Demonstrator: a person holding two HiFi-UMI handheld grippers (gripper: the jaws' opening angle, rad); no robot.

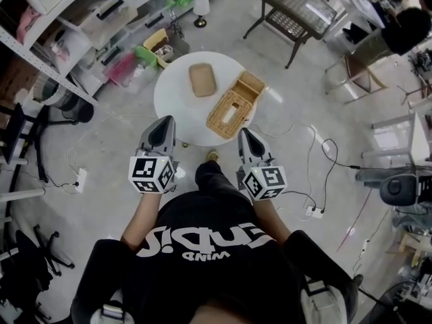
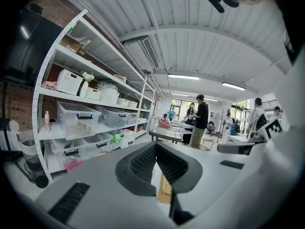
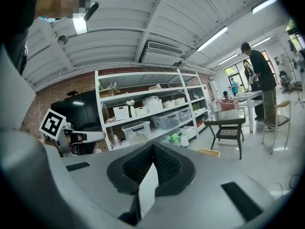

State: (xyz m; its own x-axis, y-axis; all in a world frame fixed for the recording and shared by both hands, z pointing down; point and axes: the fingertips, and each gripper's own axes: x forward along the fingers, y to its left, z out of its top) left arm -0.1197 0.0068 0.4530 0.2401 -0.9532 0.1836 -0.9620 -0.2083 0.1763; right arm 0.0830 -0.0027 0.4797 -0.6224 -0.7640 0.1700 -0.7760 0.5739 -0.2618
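I hold both grippers up at waist height, just short of a round white table (image 1: 174,96). On it stand an open rectangular wicker basket (image 1: 233,106) and, left of it, a flat wicker lid (image 1: 202,79). My left gripper (image 1: 164,123) hangs near the table's near-left edge, its jaws closed tip to tip with nothing between them. The right gripper (image 1: 245,133) sits by the basket's near end, likewise shut and empty. In the left gripper view the left gripper (image 2: 155,147) shows a strip of the wicker basket (image 2: 165,192) below its tips. The right gripper view has the right gripper (image 3: 152,148) facing the shelves.
White shelving (image 1: 81,25) with plastic bins lines the left. A dark-framed glass side table (image 1: 297,9) and a chair (image 1: 358,66) stand beyond the round table. Cables (image 1: 327,155) and a power strip (image 1: 314,212) lie on the floor at right. People stand in the far room (image 2: 201,118).
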